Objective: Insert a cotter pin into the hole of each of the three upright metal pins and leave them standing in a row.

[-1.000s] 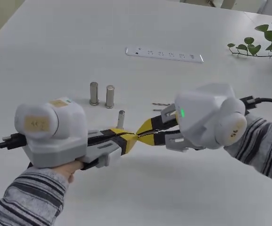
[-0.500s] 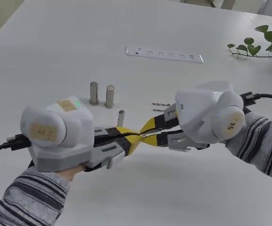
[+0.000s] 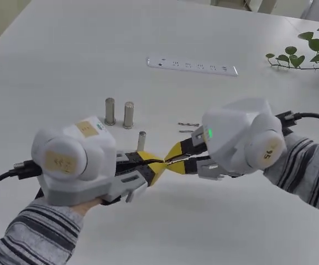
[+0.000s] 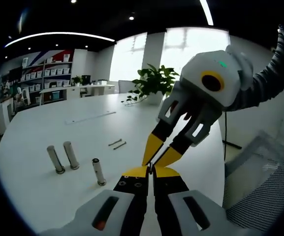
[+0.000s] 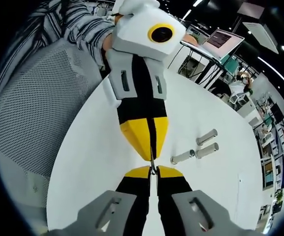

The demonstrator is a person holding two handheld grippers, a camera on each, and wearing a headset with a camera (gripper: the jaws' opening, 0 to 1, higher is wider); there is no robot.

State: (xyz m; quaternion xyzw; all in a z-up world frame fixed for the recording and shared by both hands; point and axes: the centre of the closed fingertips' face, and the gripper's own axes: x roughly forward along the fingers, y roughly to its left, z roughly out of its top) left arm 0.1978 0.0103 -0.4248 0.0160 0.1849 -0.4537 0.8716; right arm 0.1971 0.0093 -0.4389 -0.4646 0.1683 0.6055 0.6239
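Left tool and right tool stay clenched tip to tip on one cotter pin, low centre, barely shifted, so the handover seems unfinished.

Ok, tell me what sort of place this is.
Probably an open-plan office or lab: a big white table with a power strip, stocked shelves and a potted plant beyond it, and a monitor on a desk further off.
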